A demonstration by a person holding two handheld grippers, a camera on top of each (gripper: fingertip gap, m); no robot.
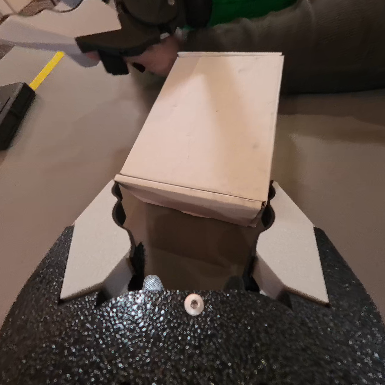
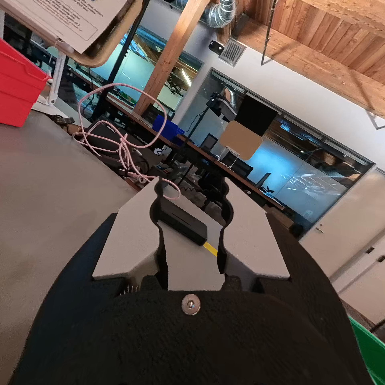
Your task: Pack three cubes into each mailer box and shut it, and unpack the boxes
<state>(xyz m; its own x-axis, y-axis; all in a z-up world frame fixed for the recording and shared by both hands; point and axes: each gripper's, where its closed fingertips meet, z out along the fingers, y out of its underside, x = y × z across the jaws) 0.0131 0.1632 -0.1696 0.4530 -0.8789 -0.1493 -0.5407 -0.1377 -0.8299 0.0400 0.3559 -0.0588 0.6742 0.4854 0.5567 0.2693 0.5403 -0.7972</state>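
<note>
A closed tan mailer box [image 1: 208, 125] lies lengthwise ahead of my left gripper [image 1: 192, 183] on the grey table [image 1: 73, 145]. Its near end sits between my left fingers, and both pads [image 1: 270, 200] touch its near corners. The near end looks slightly raised, with shadow under it. No cubes show. My right gripper [image 2: 192, 180] is open and empty, tilted up over the table towards the room. It also shows blurred in the left wrist view [image 1: 116, 45], beyond the box's far left corner, with a hand behind it.
A black device [image 1: 12, 112] and a yellow tape strip [image 1: 46, 70] lie at the left; both also show between my right fingers [image 2: 183, 225]. A red bin [image 2: 18, 83] and a pink cable [image 2: 125, 145] are at the table's far side. A person's grey sleeve [image 1: 312, 52] is behind the box.
</note>
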